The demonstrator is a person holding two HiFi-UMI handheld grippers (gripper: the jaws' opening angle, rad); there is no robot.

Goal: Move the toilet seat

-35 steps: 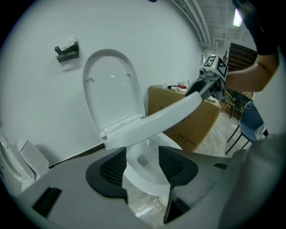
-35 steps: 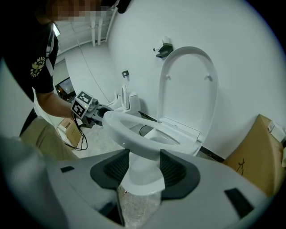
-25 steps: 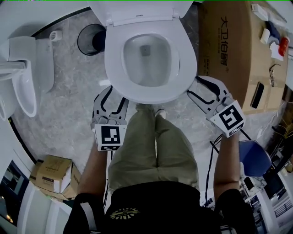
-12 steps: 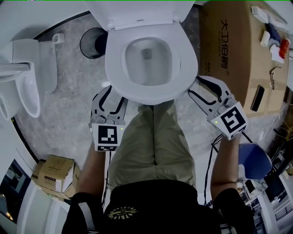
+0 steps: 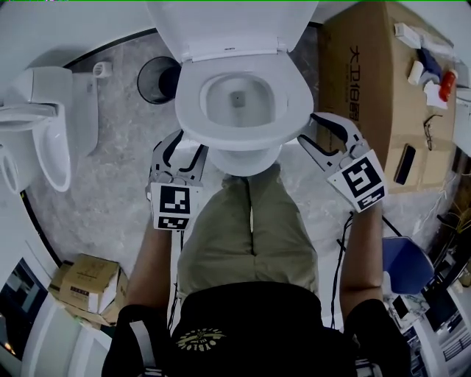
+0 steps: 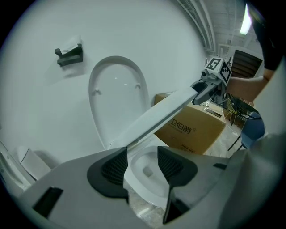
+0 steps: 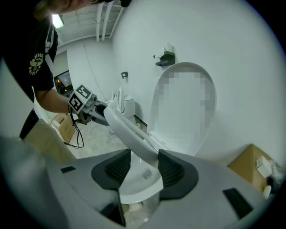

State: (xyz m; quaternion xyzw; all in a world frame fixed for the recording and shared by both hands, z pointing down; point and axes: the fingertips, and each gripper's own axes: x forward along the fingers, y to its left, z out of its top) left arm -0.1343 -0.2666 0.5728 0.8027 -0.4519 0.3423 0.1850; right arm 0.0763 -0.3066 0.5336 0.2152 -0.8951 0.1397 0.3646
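Two tools clench the white oval plastic toilet seat [image 5: 296, 94] by its rim: the left tool [image 5: 184, 143] on the seat's left side, the right tool [image 5: 307, 131] on its right. The seat is tilted, front edge raised off the white ceramic bowl [image 5: 249, 159], below the upright white lid [image 5: 228, 22] at the wall.

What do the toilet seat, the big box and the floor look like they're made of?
The toilet seat: probably hard plastic, glossy white, smooth. The big box: brown cardboard, matte, with printed lettering. The floor: looks like polished stone or marble-look tile, grey with veining; which one is unclear.
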